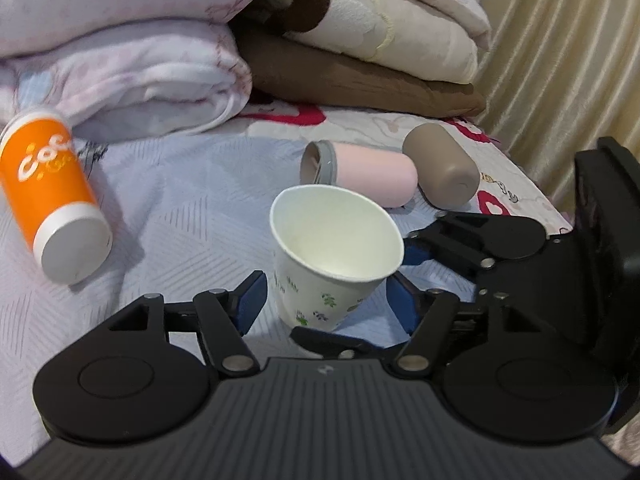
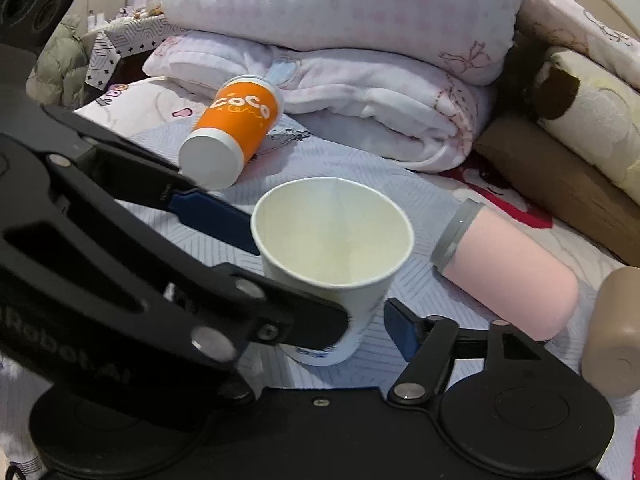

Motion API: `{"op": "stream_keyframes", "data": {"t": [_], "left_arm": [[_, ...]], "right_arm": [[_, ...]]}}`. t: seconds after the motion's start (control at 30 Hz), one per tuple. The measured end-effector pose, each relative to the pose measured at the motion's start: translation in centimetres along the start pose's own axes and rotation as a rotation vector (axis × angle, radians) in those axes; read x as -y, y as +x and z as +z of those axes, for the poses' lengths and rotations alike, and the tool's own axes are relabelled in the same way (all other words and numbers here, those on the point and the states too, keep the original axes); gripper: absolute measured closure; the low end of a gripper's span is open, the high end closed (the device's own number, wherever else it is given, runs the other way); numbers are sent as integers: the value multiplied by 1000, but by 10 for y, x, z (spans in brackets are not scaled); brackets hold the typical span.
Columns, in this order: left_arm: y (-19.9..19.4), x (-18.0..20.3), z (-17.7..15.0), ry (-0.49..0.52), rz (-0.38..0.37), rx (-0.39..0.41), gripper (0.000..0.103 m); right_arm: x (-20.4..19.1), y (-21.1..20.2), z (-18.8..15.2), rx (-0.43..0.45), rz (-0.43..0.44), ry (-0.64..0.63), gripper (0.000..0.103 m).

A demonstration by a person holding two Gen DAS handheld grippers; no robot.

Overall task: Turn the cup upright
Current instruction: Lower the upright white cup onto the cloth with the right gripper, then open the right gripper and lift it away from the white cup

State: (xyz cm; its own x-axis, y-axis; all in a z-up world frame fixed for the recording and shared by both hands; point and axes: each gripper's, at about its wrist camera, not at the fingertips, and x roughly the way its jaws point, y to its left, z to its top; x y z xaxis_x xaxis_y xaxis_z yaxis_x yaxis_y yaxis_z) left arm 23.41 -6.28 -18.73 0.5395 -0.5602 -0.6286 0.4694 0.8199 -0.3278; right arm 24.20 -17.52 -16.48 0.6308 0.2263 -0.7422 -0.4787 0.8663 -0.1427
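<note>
Starting at your far left in the left wrist view, the orange cup marked "coco" lies on its side on the pale quilted bedspread, its white base turned toward you and its rim end back by the folded pink-and-white blanket. The right wrist view shows that same cup in the upper left, just beyond a blue fingertip of your other gripper.

Moving to the middle, the white paper cup with small floral prints stands mouth-up on the bedspread, tilted a little, its inside bare. Your left gripper has its jaws spread wide: the two blue pads sit on either side of the cup's lower wall with a gap showing at each, so it grips nothing. Your right gripper is also around this cup, coming in from the right side of the left wrist view. Its right blue pad stands clear of the cup's wall; its left finger is hidden behind your left gripper's arm, so its jaws read as parted, not clamped.

Further right, the pink cup with a grey rim band lies on its side behind the paper cup, and the tan-brown cup lies just beside it. Behind them are stacked brown and cream blankets, and a cream curtain hangs at the far right.
</note>
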Motion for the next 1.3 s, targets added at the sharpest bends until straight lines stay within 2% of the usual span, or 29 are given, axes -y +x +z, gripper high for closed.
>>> {"op": "stream_keyframes", "data": {"t": [0.13,0.37,0.43,0.57,0.6,0.7,0.8,0.9,1.03,1.13,1.3], "left_arm": [[-8,-2,0,-24,9,-38,38],[-30,12,1,8,37,-66,37],[-38,13,2,-4,30,-73,37],[-59,17,10,-43,40,-73,37],[-66,19,13,-48,48,-68,37],[-90,26,24,-51,110,-53,24],[-117,30,27,-76,130,-48,21],[-138,29,26,-106,171,-62,15],[-162,36,25,-97,272,-89,8],[-177,39,25,-119,288,-112,8],[-205,53,23,-120,312,-108,5]], "right_arm": [[2,-8,4,-51,-14,20,22],[-4,-30,5,-205,-23,21,19],[-7,-41,4,-230,-20,18,19],[-11,-71,7,-227,-17,26,19],[-11,-80,8,-221,-26,35,19],[-11,-102,9,-214,-53,74,19],[-2,-124,11,-202,-60,176,19],[2,-151,12,-148,-85,253,19],[-4,-194,15,-69,-136,302,18],[-8,-222,17,-14,-149,353,15],[-17,-249,22,27,-200,402,10]]}}
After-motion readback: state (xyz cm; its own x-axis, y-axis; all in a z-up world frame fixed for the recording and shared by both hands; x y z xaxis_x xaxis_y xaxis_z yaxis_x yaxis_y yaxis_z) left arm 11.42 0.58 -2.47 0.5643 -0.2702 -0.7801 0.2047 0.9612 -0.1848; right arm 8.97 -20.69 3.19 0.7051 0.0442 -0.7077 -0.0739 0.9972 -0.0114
